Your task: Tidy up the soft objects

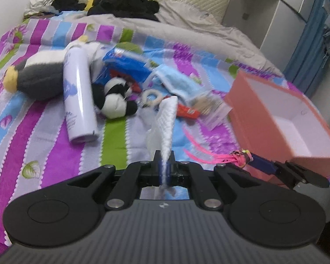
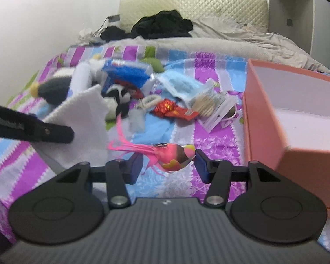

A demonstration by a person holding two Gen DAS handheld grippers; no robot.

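White cloth (image 1: 168, 118): waffle-textured, pinched in the left gripper (image 1: 164, 165) at bottom centre of the left wrist view, fingers pressed together on it, the cloth standing up from them.
Toy bird (image 2: 176, 156): pink with long pink tail feathers, clamped between the fingers of the right gripper (image 2: 168, 165), lower centre of the right wrist view.
Box (image 1: 281, 118): salmon-coloured, open, white inside, right side of frame, on the bed.
Spray can (image 1: 79, 94): white, lying left of centre.
Panda plush (image 1: 115, 98): just beside the can.
Penguin plush (image 1: 37, 77): left, beyond the can.
Bedspread (image 1: 55, 136): striped purple, blue, green.
Black clothes (image 1: 123, 2): heaped at top.
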